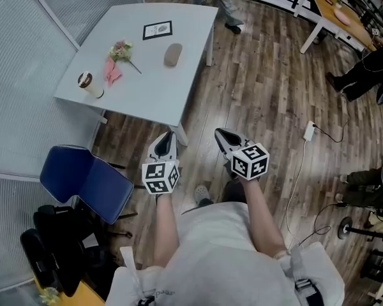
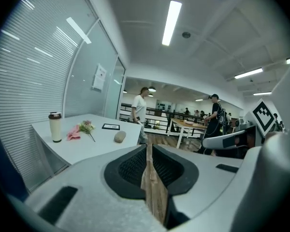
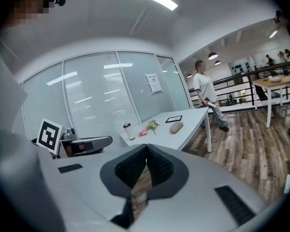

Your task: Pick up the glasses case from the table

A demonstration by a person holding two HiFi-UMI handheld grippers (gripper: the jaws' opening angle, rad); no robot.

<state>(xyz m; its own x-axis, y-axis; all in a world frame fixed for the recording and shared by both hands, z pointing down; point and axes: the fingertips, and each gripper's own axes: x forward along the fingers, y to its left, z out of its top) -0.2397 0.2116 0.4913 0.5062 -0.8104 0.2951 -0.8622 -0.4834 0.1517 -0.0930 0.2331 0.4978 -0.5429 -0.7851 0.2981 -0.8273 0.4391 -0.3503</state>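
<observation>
left gripper: fingers together, empty | right gripper: fingers together, empty | glasses case: on tabletop, well ahead of both, almost straight beyond the left gripper, long axis running roughly away from the fingers | nearer: probably left

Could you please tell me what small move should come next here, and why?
The glasses case lies far ahead on the table, and the left gripper and right gripper are shut and empty, so probably step closer and open the right jaws.
</observation>
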